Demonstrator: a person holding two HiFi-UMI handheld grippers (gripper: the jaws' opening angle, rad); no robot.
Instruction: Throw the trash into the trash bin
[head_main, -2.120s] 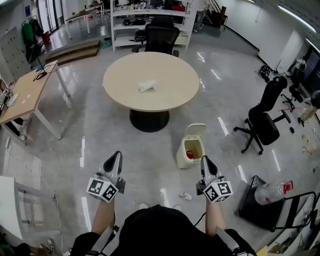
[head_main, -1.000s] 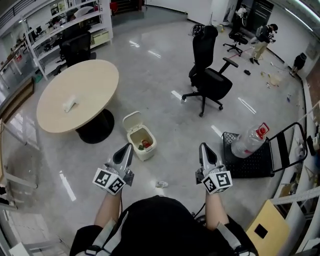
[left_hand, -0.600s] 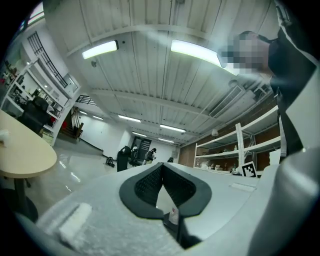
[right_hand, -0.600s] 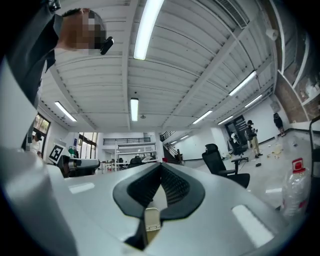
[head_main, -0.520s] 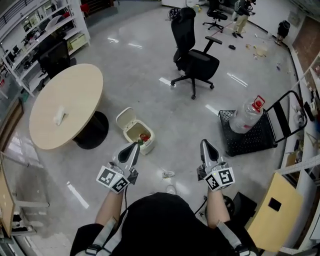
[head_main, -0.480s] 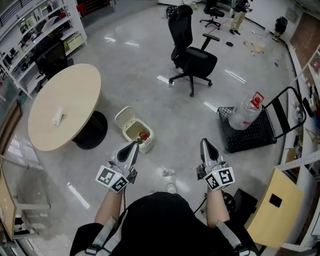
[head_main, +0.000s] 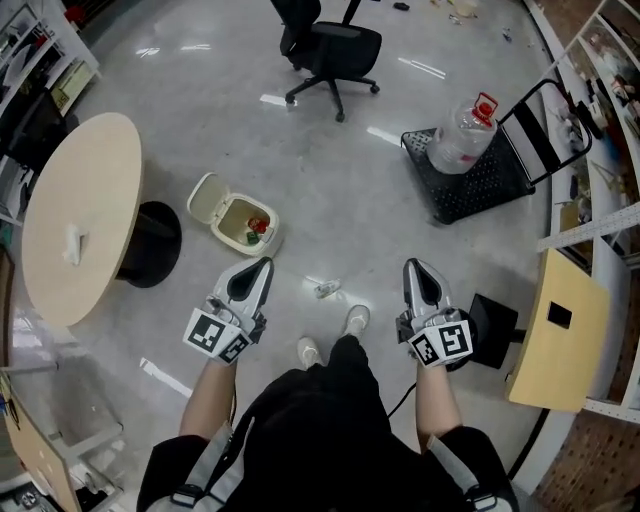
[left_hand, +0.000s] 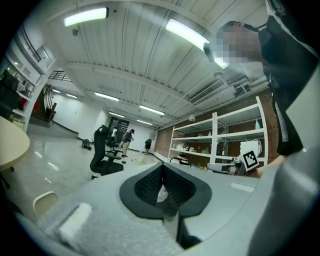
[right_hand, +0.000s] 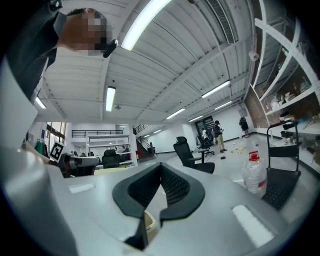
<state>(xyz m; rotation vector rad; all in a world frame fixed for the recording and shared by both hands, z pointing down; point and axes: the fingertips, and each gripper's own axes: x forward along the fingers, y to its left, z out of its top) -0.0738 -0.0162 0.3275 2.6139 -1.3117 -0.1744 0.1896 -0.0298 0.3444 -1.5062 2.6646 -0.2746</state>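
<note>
Closing in on the floor trash, nothing picked yet
I hold the left gripper (head_main: 258, 270) and right gripper (head_main: 416, 272) empty, jaws together, flanking the crumpled scrap (head_main: 323, 289) at 12 o'clock; the open trash bin (head_main: 206, 197) sits at 10 o'clock for the drop

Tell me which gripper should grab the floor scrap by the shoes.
Left, probably: the scrap lies slightly nearer the left gripper than the right gripper, and the open trash bin stands on that side too. Both are shut, holding nothing.

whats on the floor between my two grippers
Head view: a small scrap of trash lies between the left gripper and right gripper, just ahead of the person's shoes.
</note>
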